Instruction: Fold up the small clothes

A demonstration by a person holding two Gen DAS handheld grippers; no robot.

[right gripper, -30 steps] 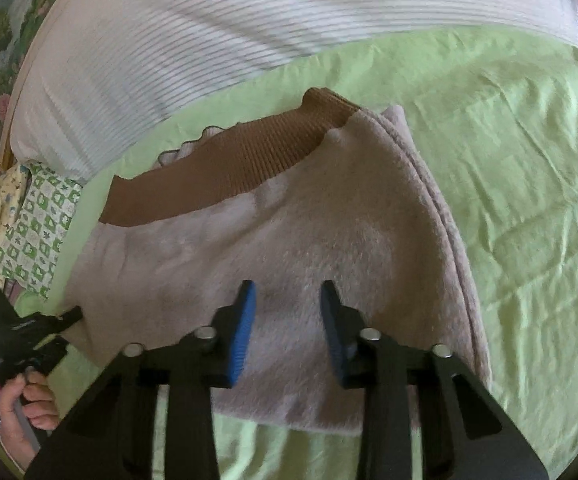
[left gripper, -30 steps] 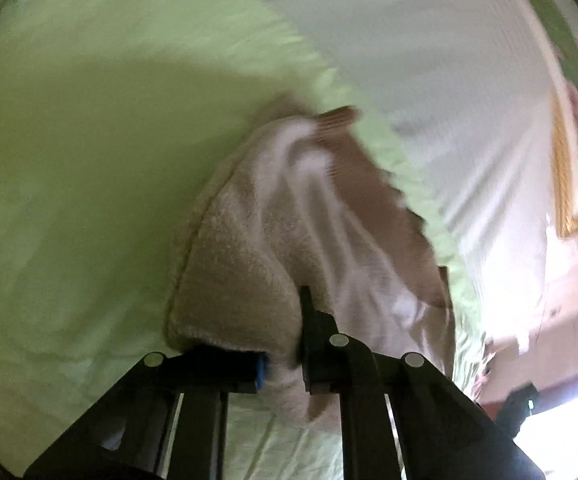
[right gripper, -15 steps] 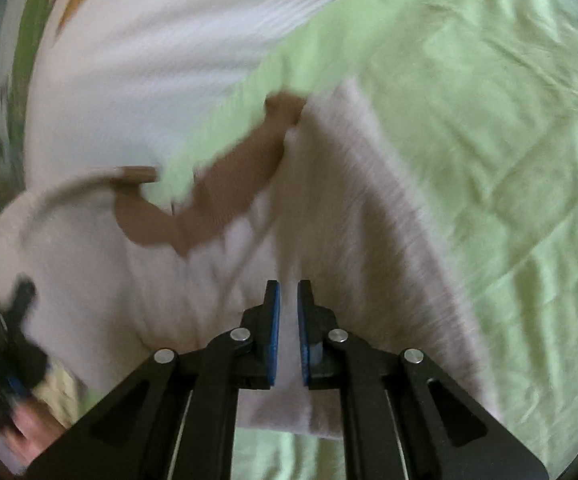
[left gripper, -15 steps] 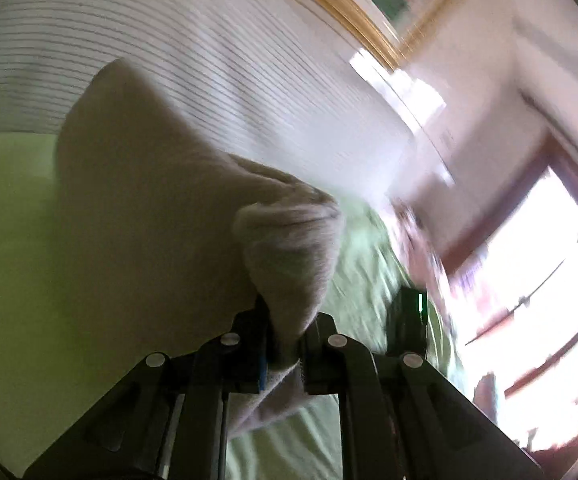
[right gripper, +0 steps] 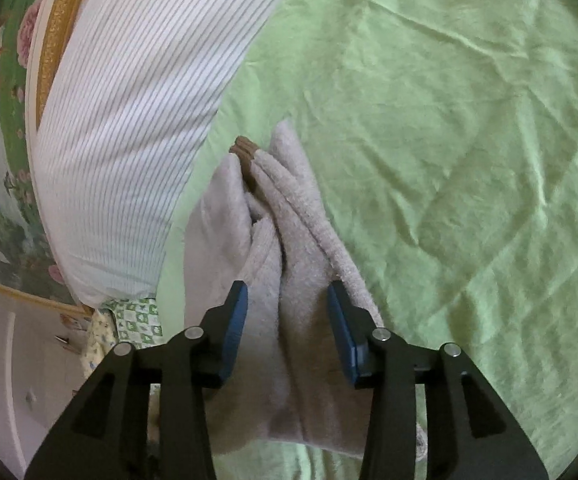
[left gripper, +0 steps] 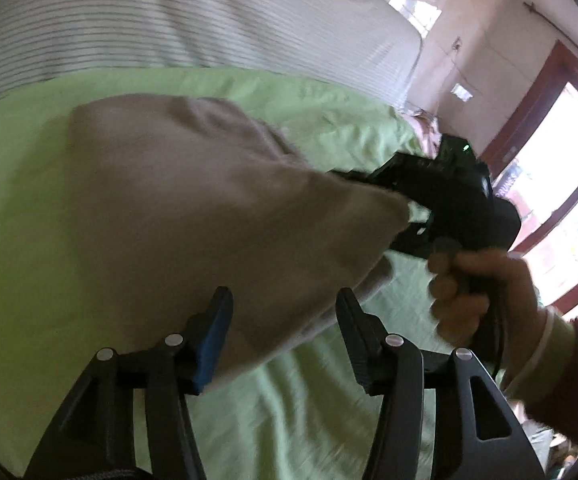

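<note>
Both my left hand-held gripper [left gripper: 285,328] and right hand-held gripper [right gripper: 287,328] are released around the fleece garment [right gripper: 289,240], so the bulky fold may spring open on the bed sheet [right gripper: 449,120].

A bed with a green sheet [right gripper: 429,128] carries a folded beige garment [right gripper: 289,240] and what looks like a striped pillow [right gripper: 137,128].
</note>
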